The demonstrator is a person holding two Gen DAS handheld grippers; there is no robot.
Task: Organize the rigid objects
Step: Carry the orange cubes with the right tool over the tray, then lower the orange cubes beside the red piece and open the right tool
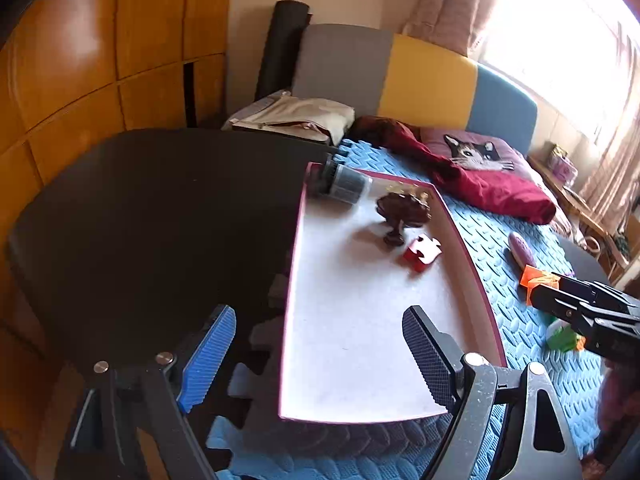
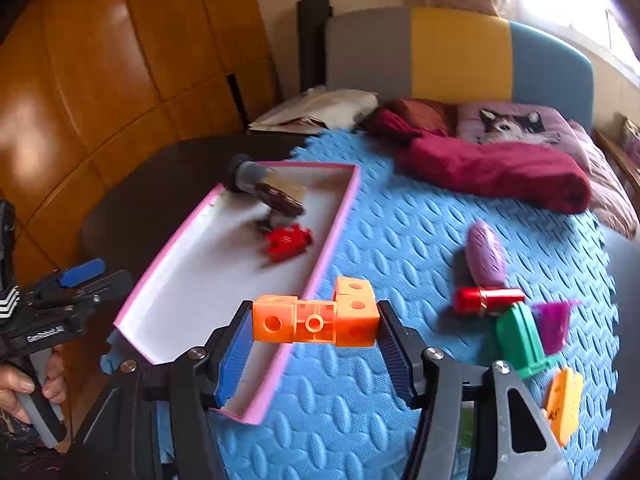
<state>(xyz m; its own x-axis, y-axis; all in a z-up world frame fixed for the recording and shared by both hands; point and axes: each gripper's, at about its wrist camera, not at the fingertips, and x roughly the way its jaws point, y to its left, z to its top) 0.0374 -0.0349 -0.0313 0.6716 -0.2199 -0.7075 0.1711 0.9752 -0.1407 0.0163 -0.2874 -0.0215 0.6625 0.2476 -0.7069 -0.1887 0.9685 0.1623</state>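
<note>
My right tongs (image 2: 316, 326): clamped on the orange plastic linked-cube block (image 2: 316, 320), held above the near right rim of the pink-edged white cardboard tray (image 2: 340, 216)
My left tongs (image 1: 320, 356): spread wide, holding nothing, over the tray's near left corner
In the tray: red jigsaw-shaped piece (image 1: 422, 253), dark brown pedestal dish (image 1: 404, 210), dark-capped clear jar (image 1: 340, 182)
Writing: white lettering on my left tongs' body, too blurred to read

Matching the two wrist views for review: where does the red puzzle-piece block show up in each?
Left wrist: red puzzle-piece block sits right of centre, inside the pink-rimmed tray, just below the brown piece.
Right wrist: it lies left of centre, in the tray's far half.
Shared landmark: the cat pillow on the bed.
</note>
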